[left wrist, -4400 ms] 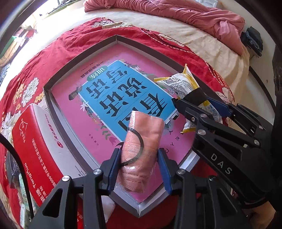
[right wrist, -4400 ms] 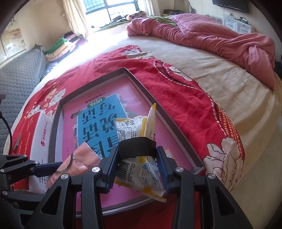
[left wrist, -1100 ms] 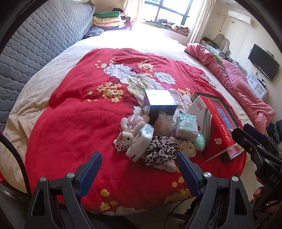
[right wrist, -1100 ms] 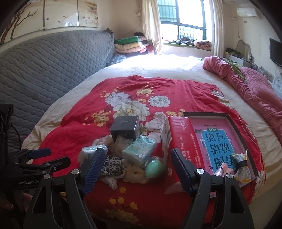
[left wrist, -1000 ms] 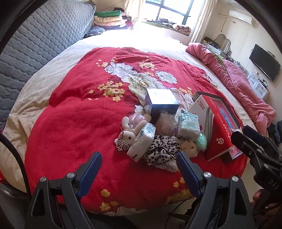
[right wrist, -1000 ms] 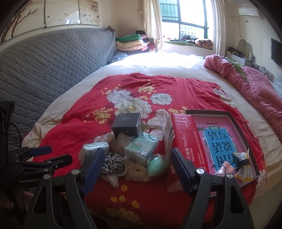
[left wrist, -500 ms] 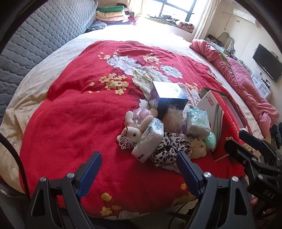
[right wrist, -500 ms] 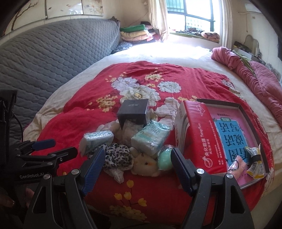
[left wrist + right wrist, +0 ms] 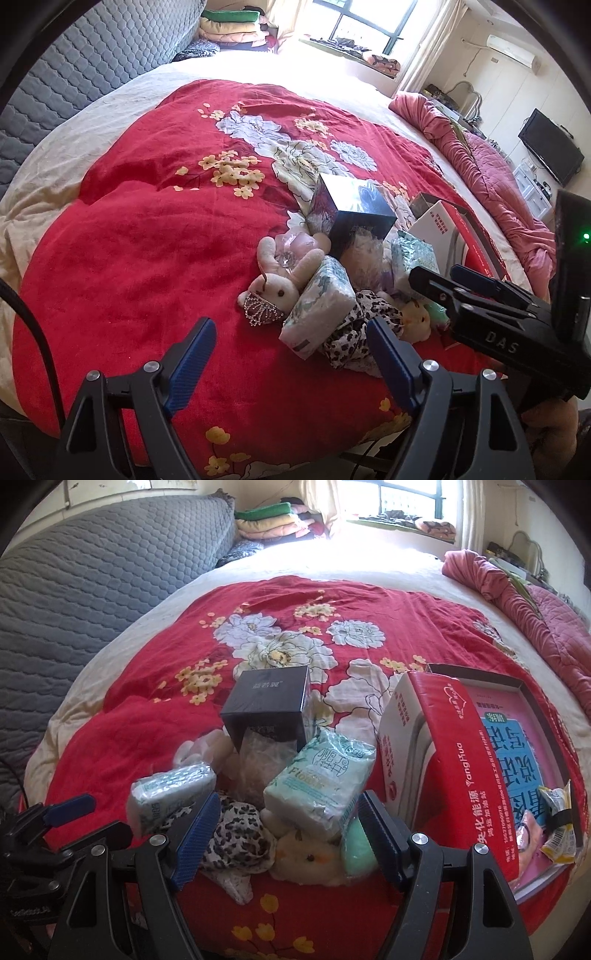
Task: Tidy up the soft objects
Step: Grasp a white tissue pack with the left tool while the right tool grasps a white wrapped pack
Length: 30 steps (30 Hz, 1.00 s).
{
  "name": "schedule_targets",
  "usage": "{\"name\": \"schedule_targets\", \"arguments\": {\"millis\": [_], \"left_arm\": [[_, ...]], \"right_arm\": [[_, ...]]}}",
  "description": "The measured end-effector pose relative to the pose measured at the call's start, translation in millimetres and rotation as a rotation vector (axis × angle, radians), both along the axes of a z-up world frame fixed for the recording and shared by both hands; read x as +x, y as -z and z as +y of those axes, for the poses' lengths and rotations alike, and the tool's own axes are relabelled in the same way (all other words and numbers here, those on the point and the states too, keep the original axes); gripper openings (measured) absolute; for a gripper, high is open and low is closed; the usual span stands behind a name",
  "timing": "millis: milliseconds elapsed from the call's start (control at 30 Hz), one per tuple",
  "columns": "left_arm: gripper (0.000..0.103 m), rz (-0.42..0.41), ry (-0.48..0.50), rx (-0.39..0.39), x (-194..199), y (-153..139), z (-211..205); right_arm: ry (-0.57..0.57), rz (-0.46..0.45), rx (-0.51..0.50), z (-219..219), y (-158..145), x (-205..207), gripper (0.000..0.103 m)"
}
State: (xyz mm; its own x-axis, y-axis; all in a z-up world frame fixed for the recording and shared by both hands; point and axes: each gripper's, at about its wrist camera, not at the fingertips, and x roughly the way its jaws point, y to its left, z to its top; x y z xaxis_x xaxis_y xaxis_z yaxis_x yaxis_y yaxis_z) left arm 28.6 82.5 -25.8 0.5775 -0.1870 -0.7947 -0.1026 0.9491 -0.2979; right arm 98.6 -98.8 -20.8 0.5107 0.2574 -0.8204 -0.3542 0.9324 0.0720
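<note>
Tissue pack point(image 9: 319, 308) lies tilted, long axis toward the closing, empty left gripper point(image 9: 291, 356); right gripper point(image 9: 290, 825) gapes empty.

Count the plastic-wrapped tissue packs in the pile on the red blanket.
2. One tissue pack lies at the pile's left, above the leopard-print cloth. The other tissue pack leans between the dark box and the red carton. More may be buried underneath.

Tongs point(image 9: 286, 834) spread, empty, over tissue pack point(image 9: 319, 782), plush chick point(image 9: 308, 856).
</note>
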Motion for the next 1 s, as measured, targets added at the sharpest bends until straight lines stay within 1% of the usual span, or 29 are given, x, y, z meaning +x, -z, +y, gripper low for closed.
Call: {"name": "schedule_targets", "arguments": {"millis": [100,167,267,433,500,567,633,667,767,833,867,1000], "left_arm": [[0.081,-0.009,0.018,0.0,3.2,0.7,-1.5],[0.077,-0.017,0.024,-0.01,5.5,1.4,-2.1],[0.075,-0.016,0.044,-0.011,11.4,3.6,-4.6],[0.065,0.001,0.077,-0.004,20.3,10.2,-11.5],[0.064,0.003,0.084,-0.009,22.0,12.2,-12.8],[0.061,0.004,0.091,-0.006,23.8,13.8,-13.8],[0.055,0.005,0.094,-0.014,25.9,15.6,-13.1],[0.054,0.004,0.099,-0.02,26.7,15.7,-13.4],[0.048,-0.003,0.107,-0.025,29.4,16.3,-13.6],[0.043,-0.004,0.114,-0.037,30.7,17.2,-13.4],[0.043,-0.003,0.118,-0.046,31.2,18.0,-13.2],[0.043,-0.002,0.123,-0.052,32.0,19.5,-13.5]], "right_arm": [[0.012,0.021,-0.023,4.5,11.9,8.3,0.078],[0.021,0.031,-0.025,4.9,17.7,12.5,0.078],[0.035,0.031,-0.034,4.5,22.5,17.6,0.078],[0.046,0.026,-0.034,7.1,25.7,23.6,0.078],[0.057,0.024,-0.035,7.2,26.9,25.9,0.078],[0.062,0.02,-0.02,7.7,27.0,27.1,0.078],[0.065,0.016,-0.021,7.8,28.2,28.2,0.078],[0.065,0.012,-0.022,8.0,28.9,28.3,0.078],[0.069,-0.006,-0.041,7.6,31.4,29.6,0.07],[0.074,-0.018,-0.055,5.2,33.2,30.5,0.053],[0.076,-0.021,-0.059,3.2,33.8,30.8,0.052],[0.068,-0.022,-0.048,-0.8,32.4,33.4,0.05]]}}
